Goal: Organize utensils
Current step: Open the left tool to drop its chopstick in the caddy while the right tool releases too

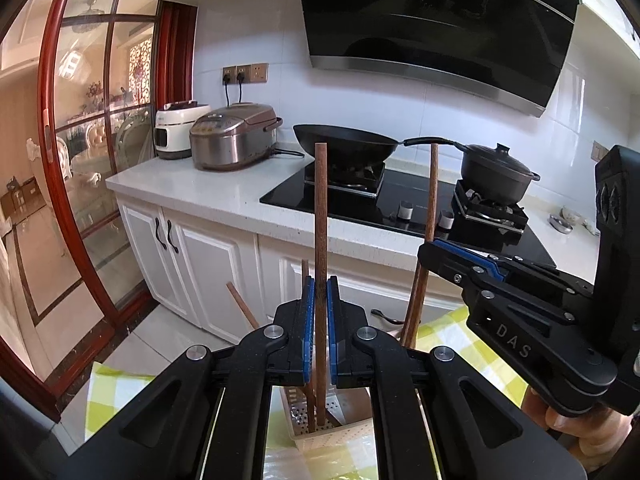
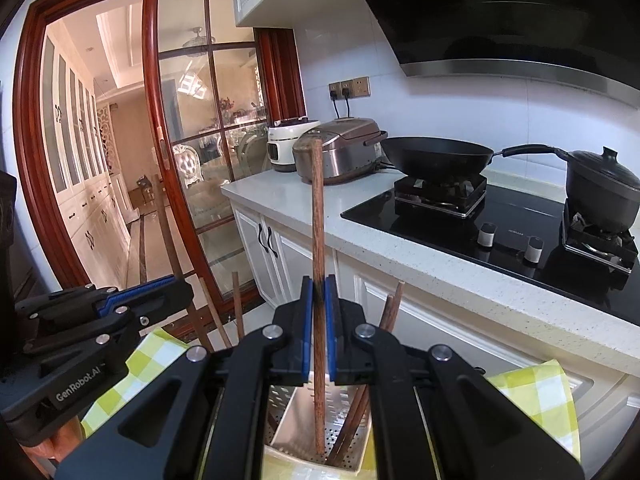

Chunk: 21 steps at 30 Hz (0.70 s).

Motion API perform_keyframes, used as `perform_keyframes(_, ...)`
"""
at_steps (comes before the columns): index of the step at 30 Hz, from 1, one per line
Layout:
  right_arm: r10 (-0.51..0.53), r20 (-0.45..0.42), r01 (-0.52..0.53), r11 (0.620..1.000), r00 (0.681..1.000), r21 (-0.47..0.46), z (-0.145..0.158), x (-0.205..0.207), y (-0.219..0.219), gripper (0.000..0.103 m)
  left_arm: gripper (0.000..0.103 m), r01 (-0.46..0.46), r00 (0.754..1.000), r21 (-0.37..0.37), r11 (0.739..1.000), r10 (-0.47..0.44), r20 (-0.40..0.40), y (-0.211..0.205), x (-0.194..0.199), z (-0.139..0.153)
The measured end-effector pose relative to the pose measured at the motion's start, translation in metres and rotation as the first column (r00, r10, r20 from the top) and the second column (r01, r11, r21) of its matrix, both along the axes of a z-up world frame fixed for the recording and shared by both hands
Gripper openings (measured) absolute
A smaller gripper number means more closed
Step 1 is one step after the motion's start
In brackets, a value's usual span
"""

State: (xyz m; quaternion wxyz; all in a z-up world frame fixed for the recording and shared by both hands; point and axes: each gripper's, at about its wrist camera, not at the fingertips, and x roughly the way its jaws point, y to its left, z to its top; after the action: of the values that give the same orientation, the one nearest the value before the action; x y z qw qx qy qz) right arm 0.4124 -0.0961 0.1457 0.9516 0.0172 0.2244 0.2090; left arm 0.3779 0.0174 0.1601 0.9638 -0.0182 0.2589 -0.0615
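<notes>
White cabinets (image 1: 192, 256); red-framed glass door (image 1: 100, 160).

Home kitchen: gas hob (image 1: 400, 204) with wok (image 1: 346, 146) and lidded pot (image 1: 496, 174), range hood (image 1: 432, 24) above, rice cooker (image 1: 234, 142) on countertop (image 1: 208, 192).

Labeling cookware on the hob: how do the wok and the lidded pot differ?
The wok is wide, shallow and open; the lidded pot is narrower, deeper and covered, with a knob on top.
The wok has one long handle reaching toward the pot; the pot shows only a short side lug.
In the right wrist view the wok is on the burner nearer the rice cooker, the pot on the far right burner.
Both are black and sit on burner stands.
</notes>
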Motion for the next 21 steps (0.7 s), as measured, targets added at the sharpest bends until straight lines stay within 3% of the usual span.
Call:
perform_keyframes(9, 0.01, -0.05, -0.011, 1.0, 0.999, -0.023, -0.027, 0.005, 0.008, 0.006, 0.004, -0.002, 0.999, -0.009, 1.0, 0.002, -0.037, 0.001, 0.002, -0.024)
perform_keyframes(17, 0.029, -0.132, -0.034, 0.999, 0.991, -0.042, -0.048, 0.006, 0.012, 0.008, 0.006, -0.02, 0.988, -0.055, 0.998, 0.011, -0.155, 0.009, 0.013, -0.052)
perform_keyframes(21, 0.03, -0.112, -0.036, 0.998, 0.993, -0.057, -0.044, 0.001, 0.014, 0.025, 0.007, -0.022, 0.986, -0.049, 0.999, 0.013, -0.164, 0.011, 0.014, -0.054)
